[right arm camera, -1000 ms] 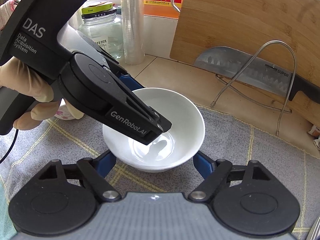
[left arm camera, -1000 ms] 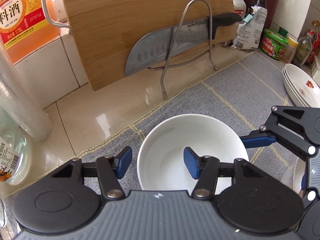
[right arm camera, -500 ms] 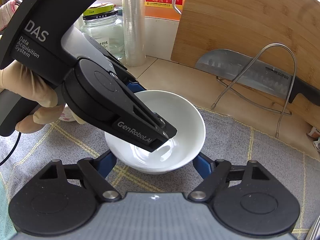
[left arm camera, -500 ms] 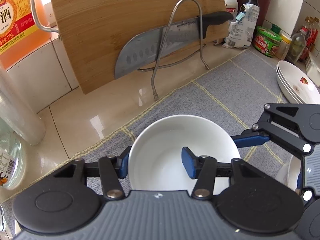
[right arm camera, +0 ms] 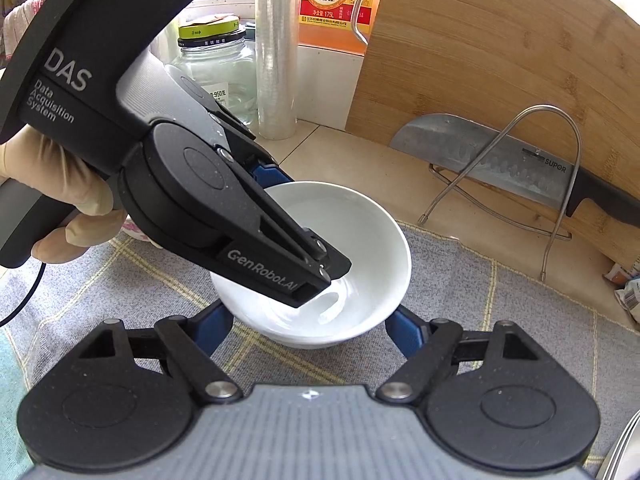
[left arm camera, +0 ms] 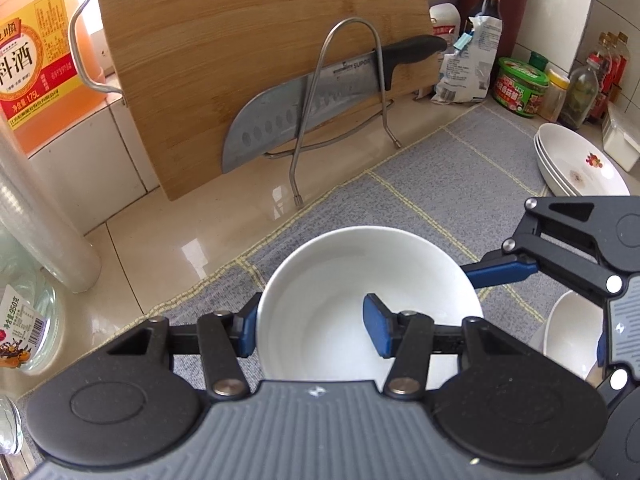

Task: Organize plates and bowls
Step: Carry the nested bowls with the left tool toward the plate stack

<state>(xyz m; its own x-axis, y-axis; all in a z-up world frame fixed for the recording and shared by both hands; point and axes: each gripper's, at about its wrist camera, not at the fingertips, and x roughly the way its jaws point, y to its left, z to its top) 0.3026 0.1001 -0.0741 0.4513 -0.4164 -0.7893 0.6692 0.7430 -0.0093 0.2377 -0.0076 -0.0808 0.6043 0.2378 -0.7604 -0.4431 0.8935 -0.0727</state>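
A plain white bowl [left arm camera: 360,280] sits on the grey mat; it also shows in the right wrist view [right arm camera: 360,248]. My left gripper [left arm camera: 312,332] straddles its near-left rim, one blue pad outside and one inside, still wide and not clamped. My right gripper [right arm camera: 308,330] is open, its pads on either side of the bowl's base, apart from it. A stack of white oval plates [left arm camera: 576,164] lies far right. Another white bowl [left arm camera: 568,336] sits behind the right gripper's linkage.
A bamboo cutting board [left arm camera: 256,52] and a cleaver [left arm camera: 312,104] lean in a wire rack [left arm camera: 340,92] behind the mat. An orange cooking wine jug [left arm camera: 36,72], a glass jar [right arm camera: 216,72] and a film roll [right arm camera: 276,52] stand at left. Condiment bottles stand far right.
My left gripper has slid forward and left so its left pad now sits against the bowl's outer rim. The bowl looks slightly lifted and nearer. The right gripper stays put.
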